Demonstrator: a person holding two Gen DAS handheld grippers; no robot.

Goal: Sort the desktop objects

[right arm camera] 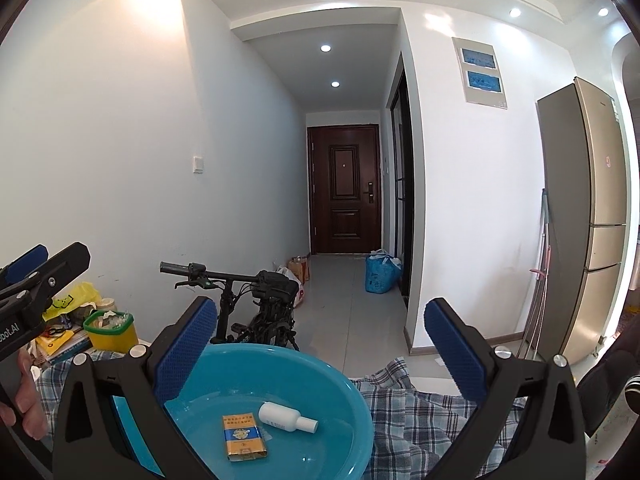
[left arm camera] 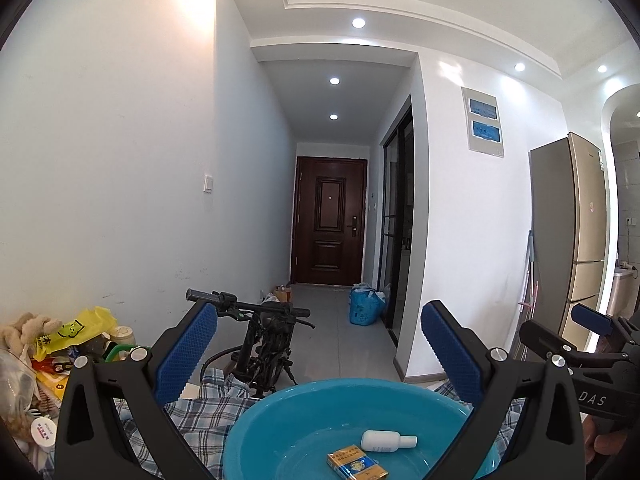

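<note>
Holding: you have both tools raised over the tabletop, looking down the hallway, with nothing between either pair of fingers.
Left gripper [left arm camera: 316,350]: fingers spread wide apart, empty, above the basin's rim.
Right gripper [right arm camera: 320,346]: fingers likewise wide apart and empty, just beside the left one.
Basin [right arm camera: 224,364]: blue, resting on the plaid cloth [right arm camera: 420,420] at 6 o'clock in both views.
Sorted so far: a white bottle [right arm camera: 286,416] lies on its side in the basin, touching or nearly touching a yellow cigarette pack [right arm camera: 244,438] at its 7 o'clock.
Remaining: clutter sits at 9 o'clock, including a yellow bag [left arm camera: 78,330], a green-rimmed cup [right arm camera: 110,330] and a small white jar [left arm camera: 43,432].
Risk: reaching toward 9 o'clock, your right tool may clip the left one, since they hang close together.
Risk: a low sweep could catch the basin's rim or drag the loose cloth, tipping the bottle out.
Risk: the piled clutter looks unstable; pinching one piece may topple its neighbours.
</note>
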